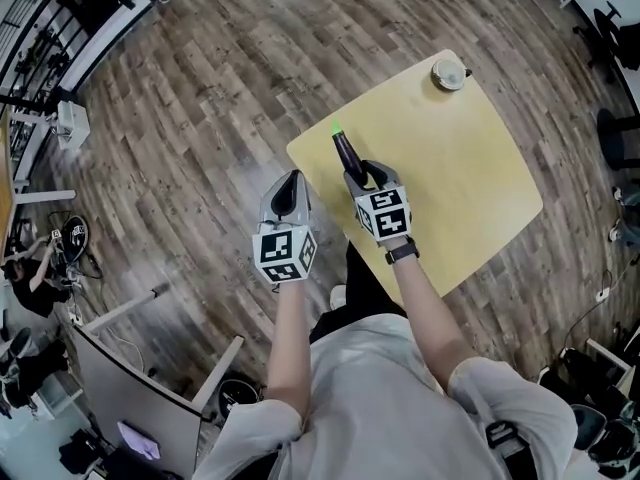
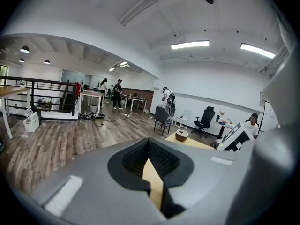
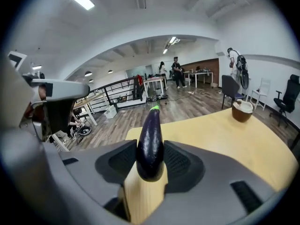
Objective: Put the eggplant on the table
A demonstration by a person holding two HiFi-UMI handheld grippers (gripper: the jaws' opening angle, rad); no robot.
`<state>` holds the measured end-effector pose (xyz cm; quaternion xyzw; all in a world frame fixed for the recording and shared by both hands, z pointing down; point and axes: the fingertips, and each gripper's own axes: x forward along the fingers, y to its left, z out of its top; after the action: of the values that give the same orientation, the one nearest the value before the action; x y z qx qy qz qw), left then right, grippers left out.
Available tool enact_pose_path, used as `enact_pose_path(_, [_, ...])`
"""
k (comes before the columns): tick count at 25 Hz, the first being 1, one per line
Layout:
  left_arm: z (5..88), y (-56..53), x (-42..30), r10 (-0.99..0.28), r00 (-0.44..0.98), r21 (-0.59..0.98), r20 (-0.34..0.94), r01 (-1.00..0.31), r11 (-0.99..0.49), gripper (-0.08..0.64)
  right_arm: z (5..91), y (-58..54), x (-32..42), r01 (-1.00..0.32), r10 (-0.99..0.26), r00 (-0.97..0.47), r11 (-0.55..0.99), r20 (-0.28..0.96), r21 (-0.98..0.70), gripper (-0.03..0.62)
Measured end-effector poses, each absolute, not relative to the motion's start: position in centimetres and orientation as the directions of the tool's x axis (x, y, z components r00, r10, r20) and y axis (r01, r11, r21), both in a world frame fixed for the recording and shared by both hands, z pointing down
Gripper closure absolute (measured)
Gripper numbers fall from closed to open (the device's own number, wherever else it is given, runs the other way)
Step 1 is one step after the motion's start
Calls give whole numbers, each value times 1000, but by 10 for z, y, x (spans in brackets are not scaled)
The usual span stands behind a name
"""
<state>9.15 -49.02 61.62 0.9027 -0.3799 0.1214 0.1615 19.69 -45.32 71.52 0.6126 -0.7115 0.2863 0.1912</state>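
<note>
A dark purple eggplant (image 3: 150,142) with a green stem tip (image 1: 337,127) is clamped between the jaws of my right gripper (image 3: 150,165), pointing away from me over the near left part of the yellow table (image 1: 470,168). In the head view the right gripper (image 1: 355,168) hangs above the table's left corner and the eggplant (image 1: 346,152) sticks out ahead of it. My left gripper (image 1: 287,196) is off the table's left edge, over the wooden floor; its jaws (image 2: 149,165) are shut with nothing between them.
A small brown and white bowl-like object (image 1: 449,74) sits at the table's far corner. Wood-plank floor (image 1: 200,118) surrounds the table. Desks, office chairs and people stand farther off in the room; a railing runs along the left.
</note>
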Motion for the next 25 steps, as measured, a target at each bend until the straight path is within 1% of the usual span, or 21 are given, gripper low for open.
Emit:
enact_pose_path(9, [660, -495, 105, -600, 683, 224, 416, -716, -661, 551, 773, -458, 205, -981, -661, -183, 79, 727, -175, 411])
enact_pose_path(15, [663, -486, 107, -591, 689, 222, 420, -710, -669, 551, 784, -453, 202, -983, -645, -177, 83, 743, -163, 411])
enact_pose_path(19, [657, -482, 104, -591, 692, 218, 416, -706, -674, 551, 787, -454, 205, -987, -650, -144, 44, 746, -152, 410])
enact_pose_path(20, [656, -481, 103, -590, 693, 217, 414, -705, -675, 551, 787, -455, 206, -987, -651, -139, 31, 746, -157, 397])
enact_pose_path(21, [654, -479, 102, -588, 695, 216, 413, -702, -678, 551, 786, -454, 205, -985, -653, -142, 20, 744, -170, 361])
enact_pose_path(22, [652, -475, 100, -586, 698, 215, 412, -699, -682, 551, 783, -453, 204, -983, -659, -147, 13, 738, -183, 348])
enact_pose_path(25, [641, -463, 94, -586, 705, 214, 400, -694, -688, 551, 762, -446, 201, -982, -692, -146, 14, 707, -189, 344])
